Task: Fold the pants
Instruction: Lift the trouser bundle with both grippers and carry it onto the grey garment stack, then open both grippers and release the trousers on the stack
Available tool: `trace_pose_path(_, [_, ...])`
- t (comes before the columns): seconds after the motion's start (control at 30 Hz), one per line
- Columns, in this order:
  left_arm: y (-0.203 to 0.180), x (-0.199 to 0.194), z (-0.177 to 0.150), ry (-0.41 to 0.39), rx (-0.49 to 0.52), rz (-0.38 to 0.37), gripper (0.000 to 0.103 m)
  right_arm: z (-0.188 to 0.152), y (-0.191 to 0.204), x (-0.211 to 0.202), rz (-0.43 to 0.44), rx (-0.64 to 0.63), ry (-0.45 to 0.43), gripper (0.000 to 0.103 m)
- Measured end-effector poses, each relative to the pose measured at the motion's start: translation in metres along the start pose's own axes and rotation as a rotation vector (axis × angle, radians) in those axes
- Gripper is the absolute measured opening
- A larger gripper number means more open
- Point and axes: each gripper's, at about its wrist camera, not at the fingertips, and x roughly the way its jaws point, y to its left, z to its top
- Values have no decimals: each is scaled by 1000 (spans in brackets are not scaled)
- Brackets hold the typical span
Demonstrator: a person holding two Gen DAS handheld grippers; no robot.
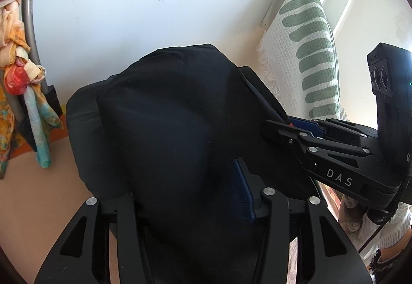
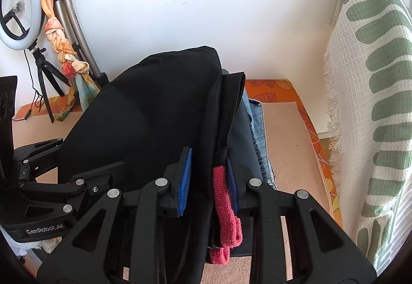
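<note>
From my left wrist camera the black pants (image 1: 164, 114) fill almost the whole middle, so I cannot see the left finger of my left gripper (image 1: 190, 196). Only its right blue pad (image 1: 243, 190) shows. Its jaws stand apart with the cloth draped between them, and I cannot tell if the hidden pad touches it.

This view also shows my right gripper (image 1: 279, 120) from the side, at the right edge of the pants.

The right wrist camera shows more. The jaws of my right gripper (image 2: 209, 181) are spread, with a fold of the pants and a red strap (image 2: 225, 203) hanging between the blue pads (image 2: 186, 181). Under the pants lies a blue jeans cloth (image 2: 258, 127) on a beige mat (image 2: 291, 145). A green-striped towel (image 2: 373, 104) hangs at the right, and a ring light (image 2: 22, 1) stands at the left.
</note>
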Motion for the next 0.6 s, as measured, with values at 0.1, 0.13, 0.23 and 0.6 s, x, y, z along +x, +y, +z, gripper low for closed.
trace_pose_path(0.1, [-1,-3,-2,5,3,3,54,0,0,-8,-11,2,-16,32])
trace_pose_path(0.13, [0,-5,-3,2,5,8,55,-1,1,-12,-11,6,-20,33])
trace_pose_path(0.23, [4,-15,-6,-5,-1,3,60,-3,6,-24,-37,-1,-38,46])
trace_pose_path(0.6, [17,-76,-25,-39,3,46,63,-19,29,-80,-37,16,-101,60])
